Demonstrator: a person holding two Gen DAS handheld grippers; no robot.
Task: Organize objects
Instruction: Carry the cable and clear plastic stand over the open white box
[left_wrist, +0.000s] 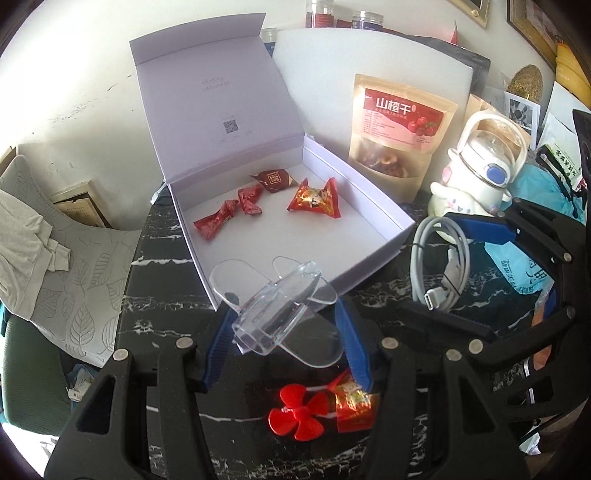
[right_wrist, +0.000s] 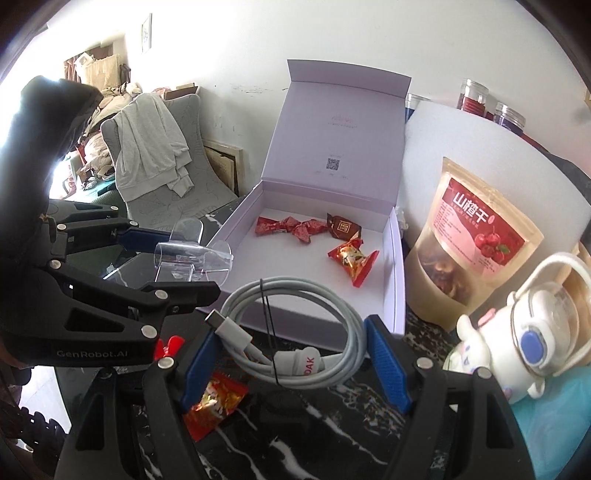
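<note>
A: How far along is this?

B: Four candies are already lying in the open box. The left gripper is clamping a clear stand at the box's near edge; the right gripper is closing around a coiled white cable, grip uncertain.

A: Remaining?

B: One candy and a red fan are waiting on the table.

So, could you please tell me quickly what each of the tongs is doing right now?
Left tongs: shut on the clear plastic stand, above the table.
Right tongs: shut on the coiled white cable.
</note>
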